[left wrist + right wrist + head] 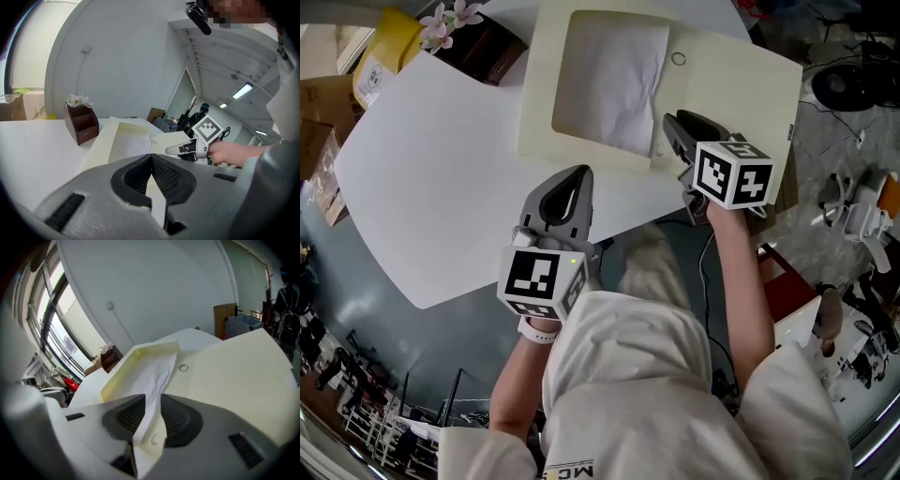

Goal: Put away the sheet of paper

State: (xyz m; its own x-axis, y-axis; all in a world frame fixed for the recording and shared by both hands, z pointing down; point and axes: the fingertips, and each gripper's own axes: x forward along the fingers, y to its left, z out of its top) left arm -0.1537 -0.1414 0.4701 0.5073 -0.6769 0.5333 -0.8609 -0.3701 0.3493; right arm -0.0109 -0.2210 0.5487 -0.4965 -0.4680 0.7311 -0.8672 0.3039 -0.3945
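Apparently loose — sheet of paper (609, 84) in tray (542, 112); right gripper (673, 124) claw parted.

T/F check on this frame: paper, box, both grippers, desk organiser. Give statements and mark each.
1. The sheet of paper lies in the cream box's recess. True.
2. The left gripper's fingers are spread wide. False: their tips meet, with nothing between them.
3. The brown organiser stands inside the box. False: it stands on the white table, beside the box.
4. The right gripper points at the box, fingers slightly apart. True.
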